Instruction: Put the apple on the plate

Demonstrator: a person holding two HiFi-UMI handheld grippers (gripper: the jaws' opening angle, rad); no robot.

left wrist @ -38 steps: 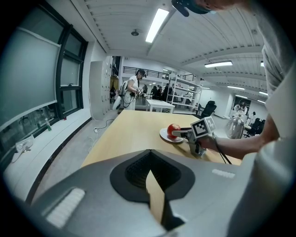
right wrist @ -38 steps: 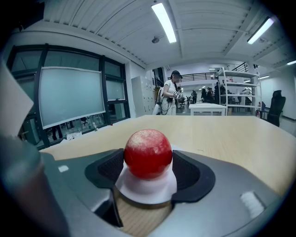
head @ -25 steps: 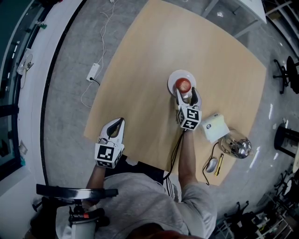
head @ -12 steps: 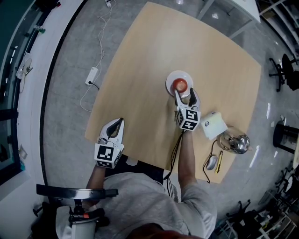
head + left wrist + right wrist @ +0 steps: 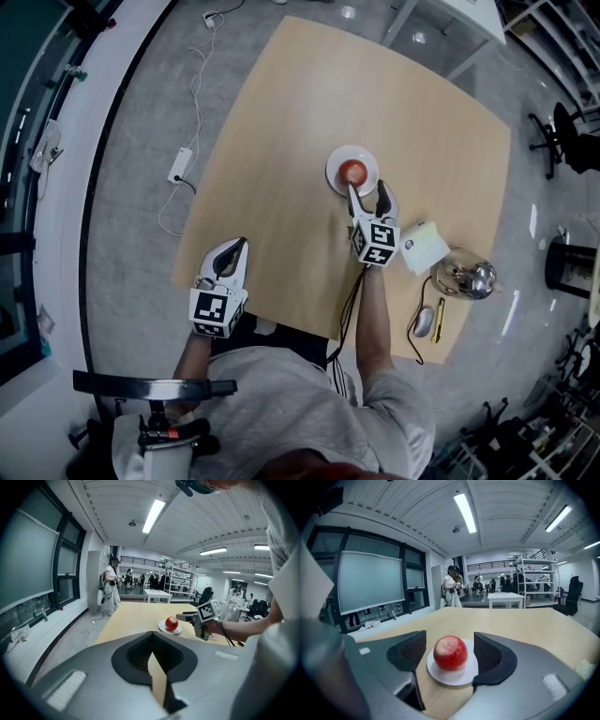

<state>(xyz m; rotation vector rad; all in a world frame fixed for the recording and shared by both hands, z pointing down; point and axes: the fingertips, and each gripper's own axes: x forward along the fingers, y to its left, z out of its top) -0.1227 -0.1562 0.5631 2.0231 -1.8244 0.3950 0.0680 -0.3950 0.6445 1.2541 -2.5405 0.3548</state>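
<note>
Red round apple (image 5: 353, 171) rests on the small white plate (image 5: 336, 166); right gripper (image 5: 367, 188), at its 5 o'clock, gapes wide; left gripper (image 5: 243, 245) closed.

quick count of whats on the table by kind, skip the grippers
apple: 1
plate: 1
white box: 1
shiny vessel: 1
mouse: 1
yellow pen: 1
Total: 6
</note>
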